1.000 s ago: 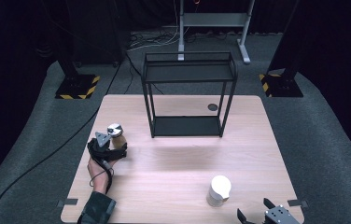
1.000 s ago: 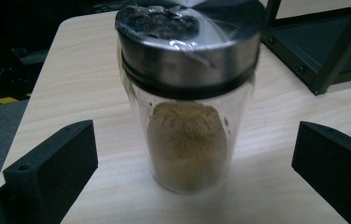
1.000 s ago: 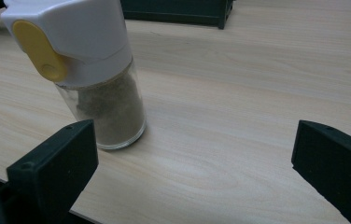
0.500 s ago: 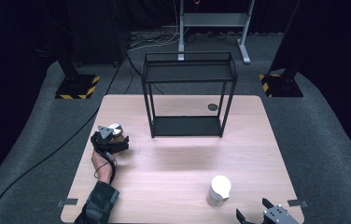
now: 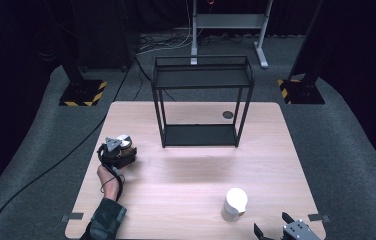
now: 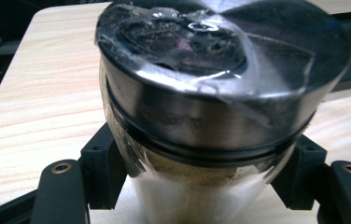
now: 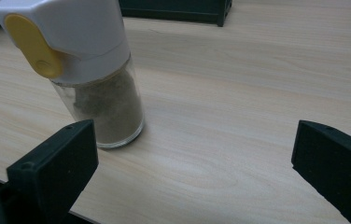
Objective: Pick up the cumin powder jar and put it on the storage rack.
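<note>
Waiting wide-jawed at the table's near right corner, right gripper [image 5: 280, 226] faces the white-capped shaker [image 5: 234, 204]. Left gripper [image 6: 197, 184], jaws just closed, clamps the steel-lidded jar [image 5: 124, 143] near the left edge. Grasp step; next likely a lift toward the black rack [image 5: 201, 102].

I look down on a pale wooden desk [image 5: 186, 185] standing on grey carpet. At its far middle stands a black wire-frame rack [image 5: 201, 102] with an upper shelf and a lower shelf. Just right of the rack, a small dark round disc [image 5: 228, 114] sits in the desk surface. Near my edge, toward the right, a shaker jar with a white cap [image 5: 234, 203] stands upright; my right gripper view shows a yellow tab on its cap and brown powder inside [image 7: 110, 112]. Beyond the desk, two black stands rest on yellow-and-black striped bases [image 5: 83, 93], and a grey metal frame [image 5: 228, 22] stands behind.
</note>
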Demonstrator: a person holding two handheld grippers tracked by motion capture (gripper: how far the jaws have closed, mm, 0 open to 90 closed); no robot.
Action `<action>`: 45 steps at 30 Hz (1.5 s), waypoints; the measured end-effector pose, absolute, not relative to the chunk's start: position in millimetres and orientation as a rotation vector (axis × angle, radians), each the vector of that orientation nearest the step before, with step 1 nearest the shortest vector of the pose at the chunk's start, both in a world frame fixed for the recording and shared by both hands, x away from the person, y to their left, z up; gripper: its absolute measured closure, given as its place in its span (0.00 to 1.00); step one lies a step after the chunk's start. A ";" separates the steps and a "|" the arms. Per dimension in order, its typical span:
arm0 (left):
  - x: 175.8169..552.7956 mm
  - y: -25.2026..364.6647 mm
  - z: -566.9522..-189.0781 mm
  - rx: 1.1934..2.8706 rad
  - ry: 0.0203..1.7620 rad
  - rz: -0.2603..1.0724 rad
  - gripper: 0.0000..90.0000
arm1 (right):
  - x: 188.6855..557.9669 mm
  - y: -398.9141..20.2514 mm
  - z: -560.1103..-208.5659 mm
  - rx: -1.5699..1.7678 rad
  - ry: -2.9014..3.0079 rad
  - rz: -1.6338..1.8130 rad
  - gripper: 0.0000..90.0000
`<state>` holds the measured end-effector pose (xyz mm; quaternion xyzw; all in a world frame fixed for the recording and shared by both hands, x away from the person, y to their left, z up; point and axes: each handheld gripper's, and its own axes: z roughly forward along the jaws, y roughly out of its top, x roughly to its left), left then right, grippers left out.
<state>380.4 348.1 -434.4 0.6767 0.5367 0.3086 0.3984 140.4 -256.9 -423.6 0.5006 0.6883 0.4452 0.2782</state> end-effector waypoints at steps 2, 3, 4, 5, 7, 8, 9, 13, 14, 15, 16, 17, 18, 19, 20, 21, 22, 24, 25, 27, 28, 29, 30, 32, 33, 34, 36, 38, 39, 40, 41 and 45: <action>375.1 348.1 -432.5 1.717 1.340 0.778 0.34 | 139.8 -257.2 -423.6 1.341 1.844 1.192 0.00; 372.9 348.2 -431.6 1.718 1.332 0.773 0.34 | 139.5 -257.6 -423.5 1.344 1.842 1.194 0.00; 370.5 347.6 -430.1 1.725 1.323 0.773 0.34 | 139.1 -257.8 -423.4 1.344 1.839 1.195 0.00; 367.8 347.3 -428.3 1.736 1.309 0.775 0.34 | 138.8 -257.8 -423.3 1.345 1.837 1.194 0.00; 363.4 346.5 -426.4 1.740 1.292 0.773 0.34 | 138.7 -257.5 -422.9 1.345 1.837 1.191 0.00; 361.3 346.4 -424.6 1.746 1.284 0.772 0.34 | 139.0 -257.4 -422.7 1.344 1.838 1.191 0.00; 359.7 346.3 -423.4 1.748 1.279 0.769 0.34 | 139.1 -257.1 -422.5 1.345 1.839 1.190 0.00; 351.1 345.1 -419.1 1.753 1.245 0.758 0.34 | 139.3 -256.7 -422.7 1.339 1.845 1.193 0.00; 349.3 345.5 -418.2 1.750 1.239 0.749 0.34 | 139.4 -256.2 -422.5 1.340 1.845 1.189 0.00; 347.6 346.5 -417.7 1.745 1.228 0.737 0.34 | 139.5 -255.8 -422.5 1.341 1.845 1.189 0.00; 346.0 347.7 -417.1 1.740 1.216 0.727 0.34 | 139.6 -255.7 -422.6 1.341 1.846 1.190 0.00; 344.3 348.2 -416.0 1.737 1.206 0.719 0.34 | 139.7 -255.4 -422.6 1.340 1.847 1.189 0.00; 342.9 348.0 -414.6 1.737 1.196 0.714 0.34 | 140.1 -254.9 -422.4 1.339 1.848 1.186 0.00; 341.8 347.9 -412.8 1.738 1.188 0.708 0.34 | 140.3 -254.6 -422.3 1.339 1.850 1.184 0.00; 340.8 348.1 -411.1 1.737 1.179 0.701 0.34 | 140.6 -254.5 -422.1 1.340 1.851 1.185 0.00; 339.7 348.1 -408.8 1.735 1.170 0.690 0.34 | 140.7 -254.5 -421.9 1.338 1.853 1.185 0.00; 339.0 347.9 -407.3 1.735 1.164 0.686 0.34 | 140.6 -254.4 -421.6 1.335 1.855 1.185 0.00; 336.3 346.9 -404.2 1.735 1.142 0.684 0.34 | 140.1 -254.7 -421.8 1.330 1.855 1.191 0.00; 335.2 346.3 -403.2 1.731 1.134 0.678 0.34 | 139.9 -254.7 -421.8 1.329 1.854 1.191 0.00; 334.6 345.9 -400.0 1.737 1.110 0.660 0.34 | 139.4 -254.9 -421.8 1.330 1.851 1.191 0.00; 335.0 345.4 -398.1 1.744 1.101 0.653 0.34 | 138.9 -254.7 -421.6 1.331 1.848 1.191 0.00; 335.1 344.8 -396.6 1.748 1.095 0.648 0.34 | 138.8 -254.8 -421.6 1.330 1.847 1.191 0.00; 335.4 342.8 -393.6 1.757 1.078 0.641 0.34 | 138.7 -254.8 -421.1 1.330 1.848 1.190 0.00; 335.5 340.3 -389.9 1.767 1.058 0.636 0.34 | 138.7 -254.9 -420.9 1.330 1.849 1.187 0.00; 335.4 338.8 -388.9 1.767 1.048 0.632 0.34 | 138.8 -255.3 -421.0 1.333 1.849 1.189 0.00; 335.2 337.1 -387.4 1.771 1.039 0.631 0.34 | 139.0 -255.6 -421.2 1.334 1.850 1.188 0.00; 336.1 334.0 -384.9 1.781 1.017 0.625 0.34 | 139.4 -256.3 -421.9 1.336 1.851 1.189 0.00; 338.2 331.8 -382.5 1.787 0.999 0.615 0.34 | 139.4 -255.6 -422.1 1.331 1.851 1.187 0.00; 338.2 331.8 -382.5 1.787 0.999 0.615 0.34 | 139.3 -254.9 -421.8 1.328 1.852 1.185 0.00; 340.1 330.3 -380.2 1.789 0.986 0.607 0.34 | 139.1 -254.2 -421.3 1.325 1.854 1.182 0.00; 341.1 329.6 -378.9 1.791 0.979 0.604 0.34 | 138.7 -253.4 -420.3 1.322 1.855 1.176 0.00; 344.5 328.5 -374.8 1.797 0.957 0.591 0.34 | 136.6 -253.5 -419.5 1.313 1.846 1.176 0.00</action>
